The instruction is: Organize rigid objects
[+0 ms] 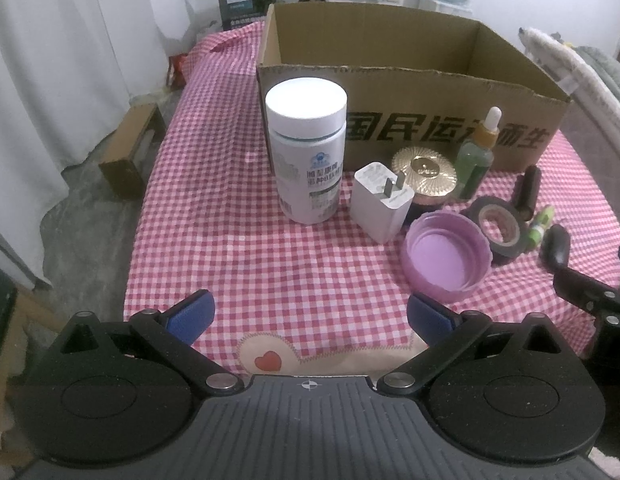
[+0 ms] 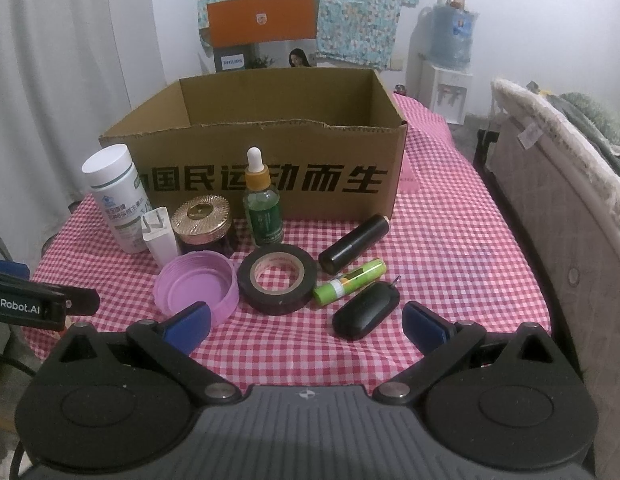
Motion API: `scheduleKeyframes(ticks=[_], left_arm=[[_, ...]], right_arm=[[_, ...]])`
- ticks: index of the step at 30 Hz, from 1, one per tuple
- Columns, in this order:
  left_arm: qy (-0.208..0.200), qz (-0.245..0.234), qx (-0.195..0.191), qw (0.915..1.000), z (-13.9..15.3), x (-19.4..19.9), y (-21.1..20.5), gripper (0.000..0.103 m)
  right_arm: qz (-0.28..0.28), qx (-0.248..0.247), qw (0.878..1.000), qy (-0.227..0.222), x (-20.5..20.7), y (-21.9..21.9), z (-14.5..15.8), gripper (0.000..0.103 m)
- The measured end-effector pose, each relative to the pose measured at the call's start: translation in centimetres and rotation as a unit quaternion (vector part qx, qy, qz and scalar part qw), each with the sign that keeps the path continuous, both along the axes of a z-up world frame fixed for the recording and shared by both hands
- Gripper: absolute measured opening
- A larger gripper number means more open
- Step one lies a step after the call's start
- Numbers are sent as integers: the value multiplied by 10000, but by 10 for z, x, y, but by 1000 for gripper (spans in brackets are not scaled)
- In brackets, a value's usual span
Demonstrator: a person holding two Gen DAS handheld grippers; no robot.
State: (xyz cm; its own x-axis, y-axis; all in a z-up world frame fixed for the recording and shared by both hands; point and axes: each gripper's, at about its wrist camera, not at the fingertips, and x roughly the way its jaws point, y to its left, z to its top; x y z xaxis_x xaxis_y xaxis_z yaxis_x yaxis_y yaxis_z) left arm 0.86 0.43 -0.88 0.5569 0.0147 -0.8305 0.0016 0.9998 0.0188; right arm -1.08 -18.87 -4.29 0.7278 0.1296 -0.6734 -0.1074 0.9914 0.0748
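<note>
we find the left claw [image 1: 310, 316] low over the near edge of the tabletop [image 1: 237, 248], its blue-padded jaws spread wide with nothing between them. the right claw [image 2: 305, 326] sits the same way, jaws wide and empty, with the black key fob [image 2: 366, 312] lying just ahead of its right pad.

the things to be sorted stand in a cluster on the red checked cloth in front of the open cardboard box [image 2: 269, 160]. we note a white supplement bottle [image 1: 305, 148] upright at the left, just before the box wall. beside it stands a white charger plug [image 1: 380, 206], prongs up. behind the plug sits a gold-lidded jar [image 2: 201, 228], and next to that a green dropper bottle [image 2: 261, 204], upright, close against the box front. nearer the claws lies a purple cap [image 2: 195, 286], open side up, touching or almost touching a black tape roll [image 2: 275, 278] lying flat. a black tube [image 2: 352, 244] lies on its side to the right of the roll, and a green battery [image 2: 350, 282] lies between the tube and the key fob.

we cannot see the floor of the box from either view.
</note>
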Motion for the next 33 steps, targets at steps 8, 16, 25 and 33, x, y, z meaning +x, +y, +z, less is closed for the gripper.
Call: scheduleKeyframes(ticks=[8, 16, 25, 33], left_arm=[[-279, -240, -197, 9991, 2, 1, -4, 103], [-1126, -1315, -1080, 9789, 22, 10, -24, 103], [-1027, -2958, -674, 9473, 13, 35, -109, 88], [-342, -3807, -491, 9227, -16, 48, -157, 56]], right_arm=[[17, 23, 10000, -66, 1, -2, -1, 103], [-388, 941, 9941, -370, -1, -47, 1, 103], [-626, 2300, 9711, 121, 25, -104, -21, 79], [-571, 2995, 9498, 697, 45, -127, -49, 63]])
